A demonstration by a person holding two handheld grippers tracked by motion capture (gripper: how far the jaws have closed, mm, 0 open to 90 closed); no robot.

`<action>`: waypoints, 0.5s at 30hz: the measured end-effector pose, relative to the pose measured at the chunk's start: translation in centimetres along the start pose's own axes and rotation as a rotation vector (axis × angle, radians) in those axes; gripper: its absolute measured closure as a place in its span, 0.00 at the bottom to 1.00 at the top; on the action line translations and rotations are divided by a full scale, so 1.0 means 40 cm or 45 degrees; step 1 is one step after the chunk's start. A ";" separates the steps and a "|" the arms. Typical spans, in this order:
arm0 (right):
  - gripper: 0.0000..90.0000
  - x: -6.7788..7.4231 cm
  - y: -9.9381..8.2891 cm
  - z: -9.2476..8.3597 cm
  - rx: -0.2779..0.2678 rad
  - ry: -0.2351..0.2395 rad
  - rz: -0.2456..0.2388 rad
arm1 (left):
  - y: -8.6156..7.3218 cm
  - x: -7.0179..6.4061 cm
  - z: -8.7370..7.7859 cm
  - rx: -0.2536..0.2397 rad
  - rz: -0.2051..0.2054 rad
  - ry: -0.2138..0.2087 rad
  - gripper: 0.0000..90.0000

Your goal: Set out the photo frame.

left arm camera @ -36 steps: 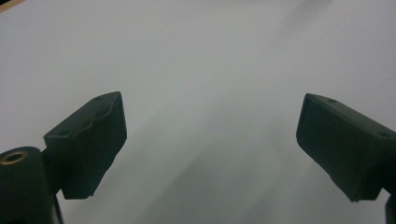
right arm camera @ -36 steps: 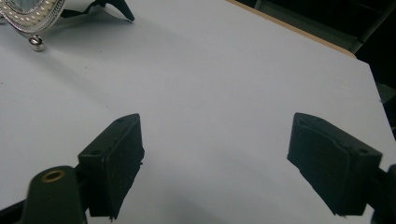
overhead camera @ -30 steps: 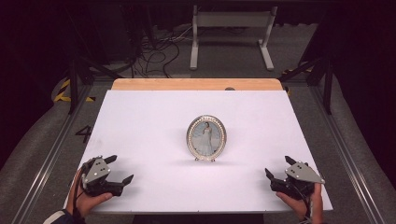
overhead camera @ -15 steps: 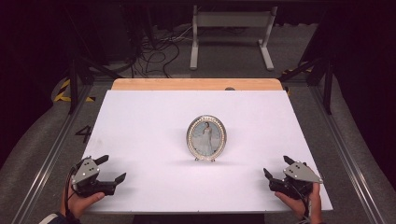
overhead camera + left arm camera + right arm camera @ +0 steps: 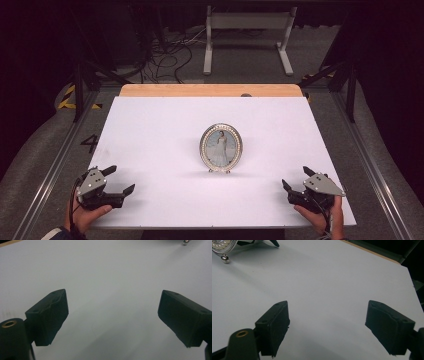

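Silver oval beaded photo frame upright mid-surface on white table; left gripper at near-left corner, right gripper near-right, jaws of both apart, empty.

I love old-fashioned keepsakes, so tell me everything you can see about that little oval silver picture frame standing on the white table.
The oval silver picture frame stands upright near the middle of the white table, facing the person. Its shiny, metal-looking rim seems beaded, and it rests on small ball feet, one of which shows close up in the right gripper view. Inside is a picture of a standing figure in pale clothing. A dark prop leg shows behind it. Nothing but the table touches it; both grippers are well away.
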State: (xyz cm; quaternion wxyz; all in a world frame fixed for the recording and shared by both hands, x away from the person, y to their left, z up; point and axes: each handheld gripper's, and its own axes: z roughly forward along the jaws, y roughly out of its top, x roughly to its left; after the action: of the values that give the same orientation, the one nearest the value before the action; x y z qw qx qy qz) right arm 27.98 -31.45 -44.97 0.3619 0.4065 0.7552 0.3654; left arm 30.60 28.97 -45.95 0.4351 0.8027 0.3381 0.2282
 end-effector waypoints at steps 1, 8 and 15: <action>0.21 0.000 -0.001 0.001 0.001 0.001 -0.001 | 0.000 0.000 0.000 0.001 0.000 0.001 0.11; 0.20 0.003 -0.002 0.005 0.012 0.009 -0.008 | 0.001 0.001 0.005 0.012 0.002 0.001 0.11; 0.20 -0.001 -0.006 0.003 0.013 0.001 0.009 | 0.003 0.006 0.017 0.019 -0.027 -0.004 0.11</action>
State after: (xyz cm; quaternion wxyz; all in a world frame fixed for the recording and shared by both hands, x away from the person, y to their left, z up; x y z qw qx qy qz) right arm 28.03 -31.55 -45.22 0.3583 0.4109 0.7556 0.3631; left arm 31.24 28.73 -46.18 0.4318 0.8027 0.3475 0.2200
